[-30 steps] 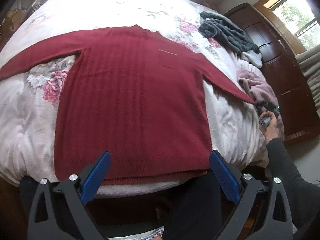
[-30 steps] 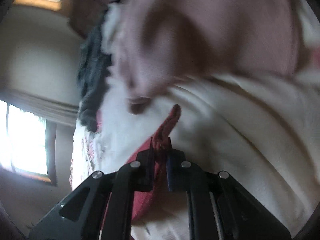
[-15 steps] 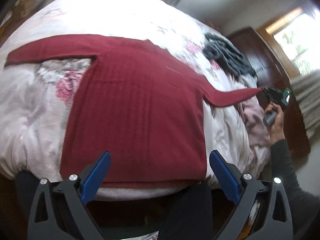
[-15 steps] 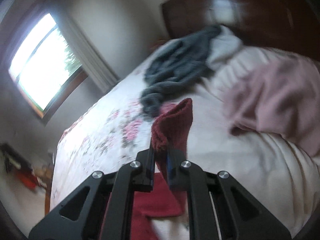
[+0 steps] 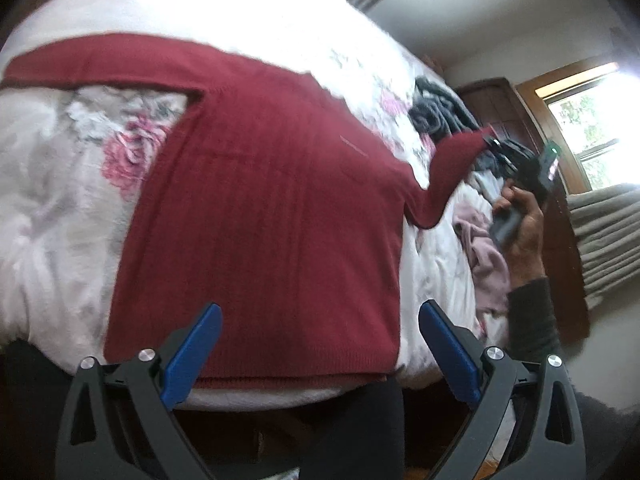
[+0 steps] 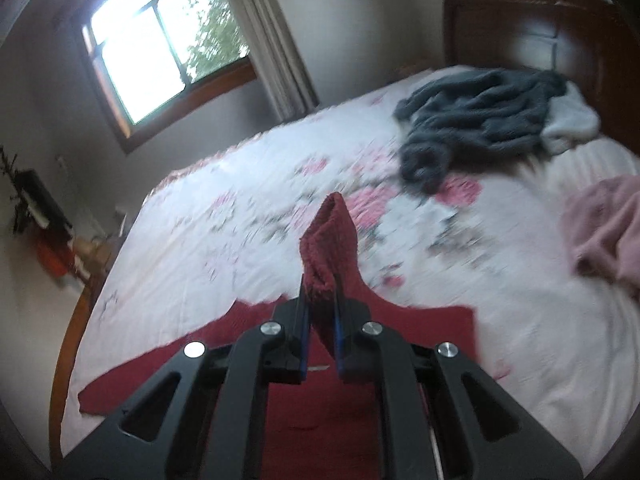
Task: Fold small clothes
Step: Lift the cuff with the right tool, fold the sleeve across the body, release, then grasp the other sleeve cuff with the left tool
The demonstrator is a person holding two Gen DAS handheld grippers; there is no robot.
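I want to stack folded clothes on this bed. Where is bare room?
Bare quilt lies beyond the red sweater, toward the window, and under its spread sleeve. Crowded by the headboard: grey clothes, pink garment.

The sweater's (image 5: 260, 220) cuff (image 6: 324, 256) is hidden where it is clamped between the right gripper's (image 6: 320, 320) fingers. The bed's (image 5: 60, 240) near edge is blocked by the left gripper (image 5: 320, 356). The flower print is smeared by blur.
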